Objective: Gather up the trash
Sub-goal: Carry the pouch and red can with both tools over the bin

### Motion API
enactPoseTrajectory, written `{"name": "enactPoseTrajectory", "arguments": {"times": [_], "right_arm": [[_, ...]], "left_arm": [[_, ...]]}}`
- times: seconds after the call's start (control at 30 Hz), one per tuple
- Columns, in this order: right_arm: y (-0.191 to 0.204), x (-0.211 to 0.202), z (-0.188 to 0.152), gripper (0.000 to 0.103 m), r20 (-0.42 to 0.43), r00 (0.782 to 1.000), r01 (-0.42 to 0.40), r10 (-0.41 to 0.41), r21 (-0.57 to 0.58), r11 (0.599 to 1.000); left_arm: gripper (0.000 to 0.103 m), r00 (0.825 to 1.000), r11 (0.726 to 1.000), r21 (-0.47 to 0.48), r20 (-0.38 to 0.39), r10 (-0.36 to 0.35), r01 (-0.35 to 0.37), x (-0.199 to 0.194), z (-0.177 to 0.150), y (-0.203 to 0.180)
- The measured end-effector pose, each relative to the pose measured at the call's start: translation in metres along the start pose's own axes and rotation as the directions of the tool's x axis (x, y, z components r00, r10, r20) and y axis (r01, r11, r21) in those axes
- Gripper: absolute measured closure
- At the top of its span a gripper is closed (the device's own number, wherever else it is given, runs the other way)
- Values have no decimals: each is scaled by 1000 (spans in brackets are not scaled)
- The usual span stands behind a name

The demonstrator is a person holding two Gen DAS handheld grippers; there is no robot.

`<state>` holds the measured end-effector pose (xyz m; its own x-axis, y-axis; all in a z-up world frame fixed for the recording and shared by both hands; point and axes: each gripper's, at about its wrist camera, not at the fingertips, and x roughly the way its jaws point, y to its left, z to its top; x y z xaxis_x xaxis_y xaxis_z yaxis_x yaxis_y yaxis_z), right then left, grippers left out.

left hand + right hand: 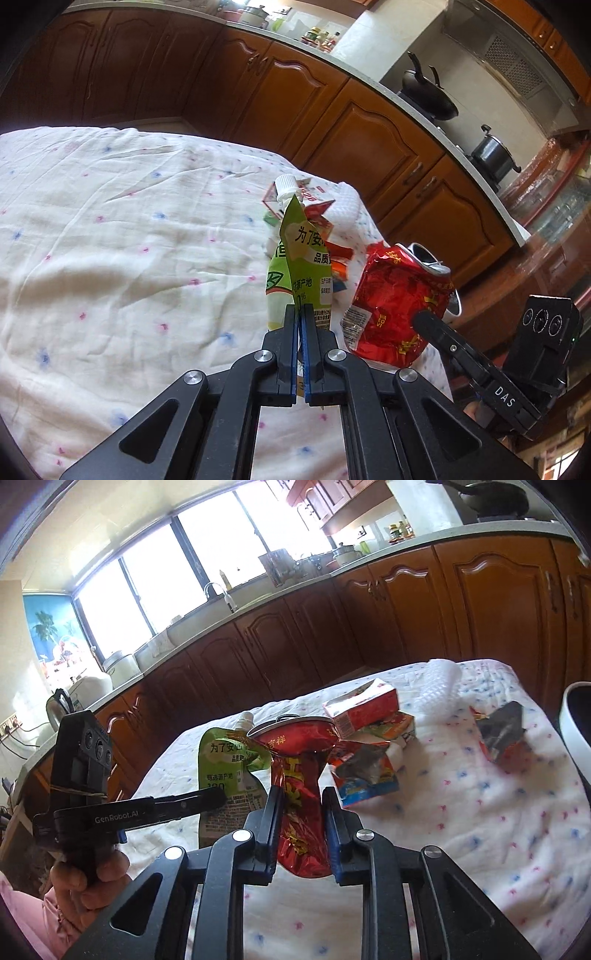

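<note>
We count one green pouch [295, 266] pinched in left gripper [300, 314], one crushed red can [303, 797] clamped in right gripper [303, 797]; two cartons [364, 705] behind can.

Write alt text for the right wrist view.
The right gripper squeezes a crushed red can above a cloth-covered table. Beside it, the left gripper holds a green pouch; torn cartons lie behind.

"DAS" and "GenRobot.AI" on gripper bodies [504, 391] [116, 818]
</note>
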<state>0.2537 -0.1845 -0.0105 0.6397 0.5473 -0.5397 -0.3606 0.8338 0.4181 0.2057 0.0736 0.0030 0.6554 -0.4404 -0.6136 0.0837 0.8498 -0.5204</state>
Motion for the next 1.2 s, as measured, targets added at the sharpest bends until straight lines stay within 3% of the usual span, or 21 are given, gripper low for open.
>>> {"name": "enactPoseTrajectory", "arguments": {"times": [0.23,0.6,0.83,1.2], "right_arm": [[-46,-60,-10,82,82,989,115,-123,96,989],[-107,-115,-16,82,149,946,254,-287,208,945],[-129,-128,-13,82,168,929,284,-329,246,927],[-141,-129,-16,83,163,930,282,-331,265,922]], "left_arm": [[103,995,990,111,-58,-77,83,23,-1,-54],[103,988,959,254,-117,-101,128,85,-1,-126],[103,984,943,297,-141,-109,148,122,2,-155],[103,984,939,305,-135,-120,156,137,12,-165]]}}
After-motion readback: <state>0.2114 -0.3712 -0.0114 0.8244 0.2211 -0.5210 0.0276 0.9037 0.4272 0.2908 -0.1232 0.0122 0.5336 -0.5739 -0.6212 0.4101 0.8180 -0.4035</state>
